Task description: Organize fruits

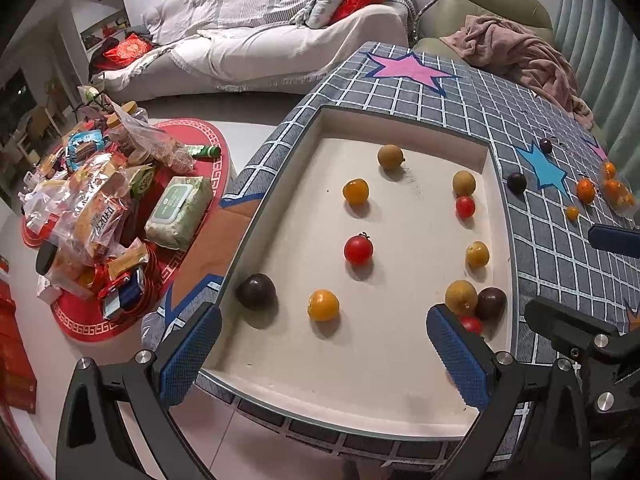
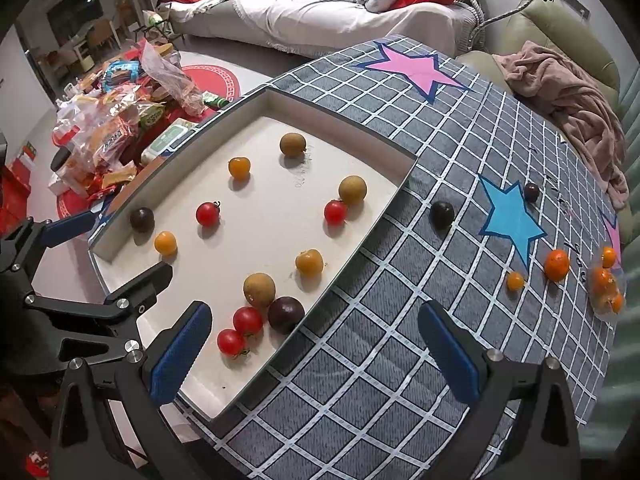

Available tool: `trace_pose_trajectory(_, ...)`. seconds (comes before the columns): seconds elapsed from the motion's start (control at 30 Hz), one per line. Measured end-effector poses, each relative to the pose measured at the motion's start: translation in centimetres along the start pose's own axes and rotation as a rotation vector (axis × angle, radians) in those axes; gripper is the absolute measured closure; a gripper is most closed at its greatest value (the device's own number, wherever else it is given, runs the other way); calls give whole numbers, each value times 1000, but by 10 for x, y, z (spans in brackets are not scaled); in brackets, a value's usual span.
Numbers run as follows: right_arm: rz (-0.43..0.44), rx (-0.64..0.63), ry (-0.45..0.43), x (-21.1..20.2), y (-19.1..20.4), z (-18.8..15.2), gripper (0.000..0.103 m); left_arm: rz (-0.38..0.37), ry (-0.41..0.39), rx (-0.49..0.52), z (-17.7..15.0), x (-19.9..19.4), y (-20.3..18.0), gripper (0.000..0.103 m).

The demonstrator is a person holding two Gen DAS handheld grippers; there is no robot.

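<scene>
A white tray (image 1: 400, 392) (image 2: 208, 396) sits on a grey checked tablecloth (image 2: 380, 360) and holds several small fruits: red tomatoes (image 1: 358, 249) (image 2: 248, 321), yellow-orange ones (image 1: 323, 305) (image 2: 309, 262), brown longans (image 1: 390, 156) (image 2: 259, 289) and dark purple fruits (image 1: 256, 291) (image 2: 286, 314). Outside the tray lie dark fruits (image 2: 442, 214) (image 1: 517, 182) and oranges (image 2: 557, 265) (image 1: 585, 190). My left gripper (image 1: 324, 360) is open and empty over the tray's near edge. My right gripper (image 2: 316, 356) is open and empty over the tray's right rim.
A clear bag of small oranges (image 2: 606, 288) lies at the table's far right. A pink blanket (image 2: 572, 108) hangs on a green chair. A low red table piled with snack packets (image 1: 100, 208) stands to the left, a white sofa (image 1: 260, 48) behind.
</scene>
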State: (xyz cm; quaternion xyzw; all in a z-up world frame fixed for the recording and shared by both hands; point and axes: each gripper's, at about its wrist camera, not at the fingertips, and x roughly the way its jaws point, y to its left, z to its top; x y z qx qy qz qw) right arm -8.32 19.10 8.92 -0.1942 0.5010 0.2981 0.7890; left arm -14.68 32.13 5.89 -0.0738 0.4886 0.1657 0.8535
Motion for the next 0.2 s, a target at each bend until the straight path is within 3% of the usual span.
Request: trace_pose_trajectory(0.2,0,-1,-8,-4,2,-2,0,-6,13,-8,-2,-2,1,0)
